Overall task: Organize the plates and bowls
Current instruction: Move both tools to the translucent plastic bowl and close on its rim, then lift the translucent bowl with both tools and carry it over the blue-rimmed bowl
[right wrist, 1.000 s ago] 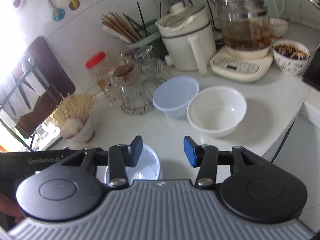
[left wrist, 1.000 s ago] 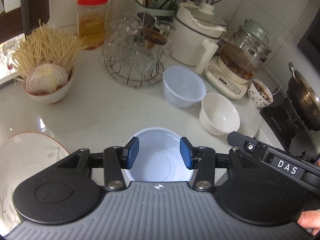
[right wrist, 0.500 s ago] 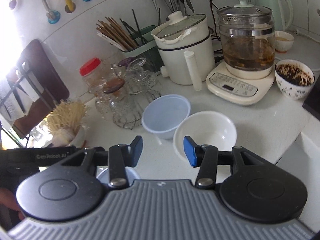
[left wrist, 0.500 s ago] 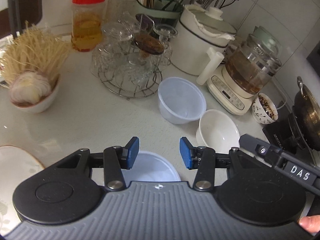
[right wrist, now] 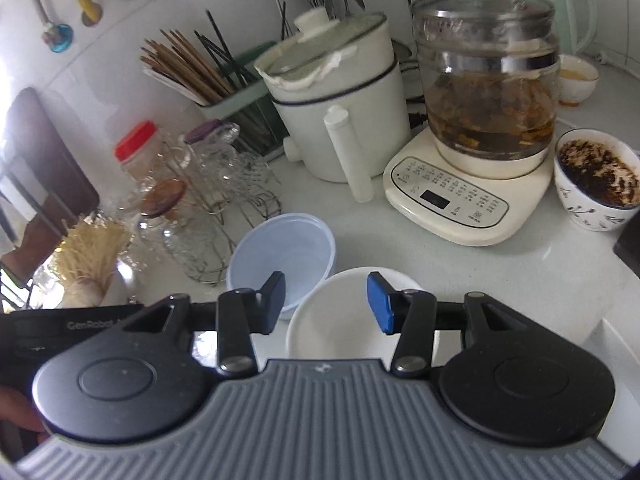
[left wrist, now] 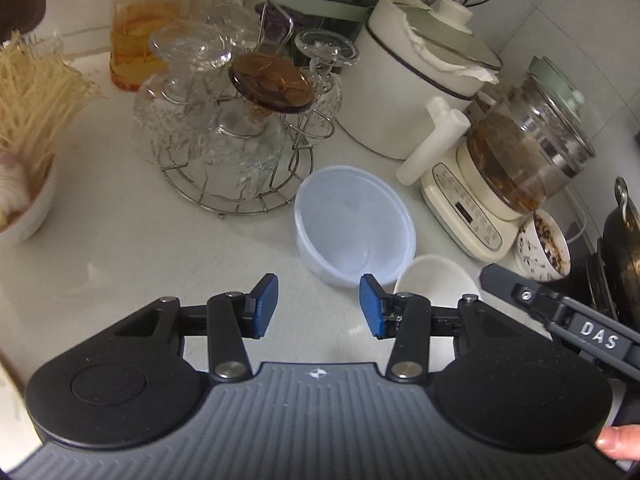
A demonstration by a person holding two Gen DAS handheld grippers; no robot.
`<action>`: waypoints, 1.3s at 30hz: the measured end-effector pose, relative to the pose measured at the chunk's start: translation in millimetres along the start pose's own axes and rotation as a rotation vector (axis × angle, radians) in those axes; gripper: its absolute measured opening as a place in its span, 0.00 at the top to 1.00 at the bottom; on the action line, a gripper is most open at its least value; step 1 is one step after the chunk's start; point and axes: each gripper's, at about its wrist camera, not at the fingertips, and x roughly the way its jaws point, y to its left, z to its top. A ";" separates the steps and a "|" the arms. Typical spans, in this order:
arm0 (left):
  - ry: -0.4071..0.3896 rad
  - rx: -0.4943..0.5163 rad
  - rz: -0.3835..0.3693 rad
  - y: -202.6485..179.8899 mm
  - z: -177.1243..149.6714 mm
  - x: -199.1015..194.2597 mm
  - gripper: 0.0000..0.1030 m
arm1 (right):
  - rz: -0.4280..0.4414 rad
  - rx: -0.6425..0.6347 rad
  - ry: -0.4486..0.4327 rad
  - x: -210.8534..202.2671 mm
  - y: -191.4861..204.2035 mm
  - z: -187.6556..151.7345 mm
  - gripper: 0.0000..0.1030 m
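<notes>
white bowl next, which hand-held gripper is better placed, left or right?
Right, probably. The right hand-held gripper stands open with the white bowl directly between its fingers. The left hand-held gripper is open over bare counter, facing the translucent plastic bowl.

A home kitchen: a pale stone tabletop (right wrist: 460, 264) against white wall tiles carries a white electric cooking pot (right wrist: 340, 112), a glass kettle of brown brew on a cream base (right wrist: 484, 104), a chopstick holder (right wrist: 224, 92), a wire rack of upturned glasses (left wrist: 224, 136) and a dark wok (left wrist: 624, 248).

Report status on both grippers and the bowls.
Left gripper, right gripper: open, empty. Plastic bowl and white bowl side by side, ungrasped. Nothing blocking.
</notes>
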 end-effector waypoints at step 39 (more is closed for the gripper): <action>-0.030 -0.139 0.014 4.6 28.9 60.7 0.89 | 0.082 -0.066 0.209 124.4 -2.1 41.6 0.89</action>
